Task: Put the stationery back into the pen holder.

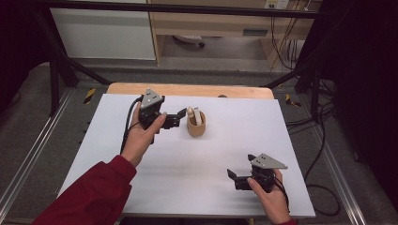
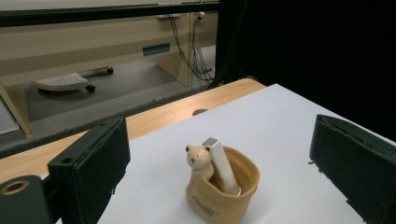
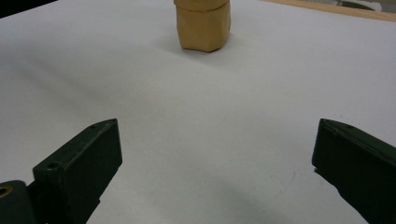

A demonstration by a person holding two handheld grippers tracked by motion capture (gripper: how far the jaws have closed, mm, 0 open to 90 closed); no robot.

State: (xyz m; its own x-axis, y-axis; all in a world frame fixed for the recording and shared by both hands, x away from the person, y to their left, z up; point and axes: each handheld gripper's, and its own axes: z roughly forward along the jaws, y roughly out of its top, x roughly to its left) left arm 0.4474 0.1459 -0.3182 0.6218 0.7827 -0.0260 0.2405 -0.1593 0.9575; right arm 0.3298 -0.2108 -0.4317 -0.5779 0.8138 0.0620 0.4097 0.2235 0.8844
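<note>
A small tan cup with a bear figure on its rim stands on the white sheet, right of the table's middle at the back. A pale silver-topped block leans inside it. My left gripper is open just left of the cup, jaws pointing at it. In the left gripper view the cup, bear and block sit between and beyond the open gripper. My right gripper is open near the front right, empty. The right gripper view has the cup's base far ahead of the gripper.
The white sheet covers a wooden table whose bare back edge has a small hole. Black frame bars and cables flank the table on the floor. A desk stands behind.
</note>
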